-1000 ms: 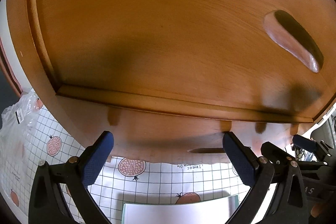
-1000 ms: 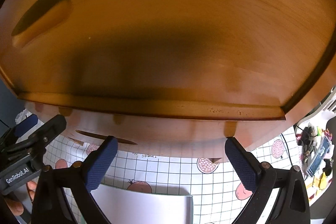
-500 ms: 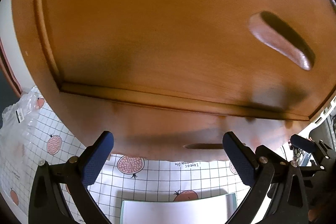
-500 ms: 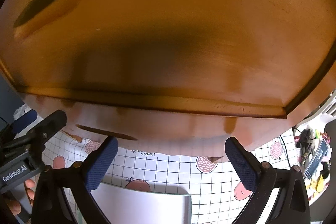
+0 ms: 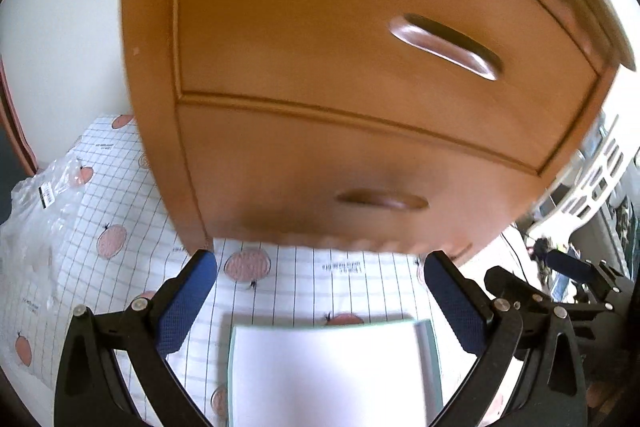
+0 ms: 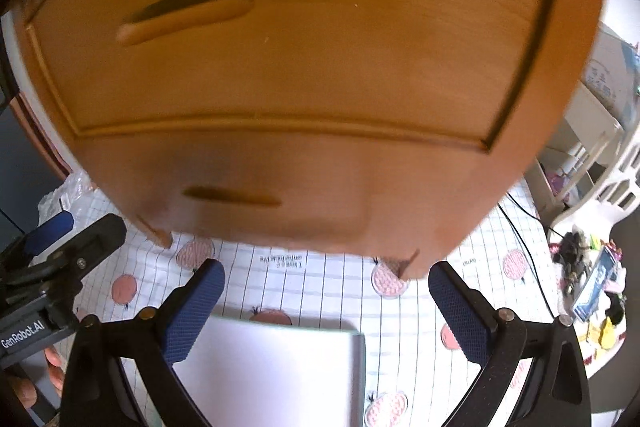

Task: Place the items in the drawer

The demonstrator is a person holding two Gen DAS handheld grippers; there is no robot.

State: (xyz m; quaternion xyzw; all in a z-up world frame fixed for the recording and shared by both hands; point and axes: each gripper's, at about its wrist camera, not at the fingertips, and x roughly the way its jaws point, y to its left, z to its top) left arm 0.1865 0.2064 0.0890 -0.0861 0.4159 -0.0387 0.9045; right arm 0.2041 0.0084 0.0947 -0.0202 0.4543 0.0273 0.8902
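Both jaws gape empty: left gripper (image 5: 320,297) and right gripper (image 6: 326,301) straddle the flat white notebook (image 5: 332,371); orange wooden drawers (image 5: 360,163) ahead look shut, risking collision

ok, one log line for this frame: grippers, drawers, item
left gripper: open, empty | right gripper: open, empty | drawers: upper drawer and lower drawer shut | white notebook: on tablecloth before cabinet

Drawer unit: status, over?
Left gripper and right gripper open, empty. Both drawers shut. White notebook flat on tablecloth, untouched. Nothing blocking.
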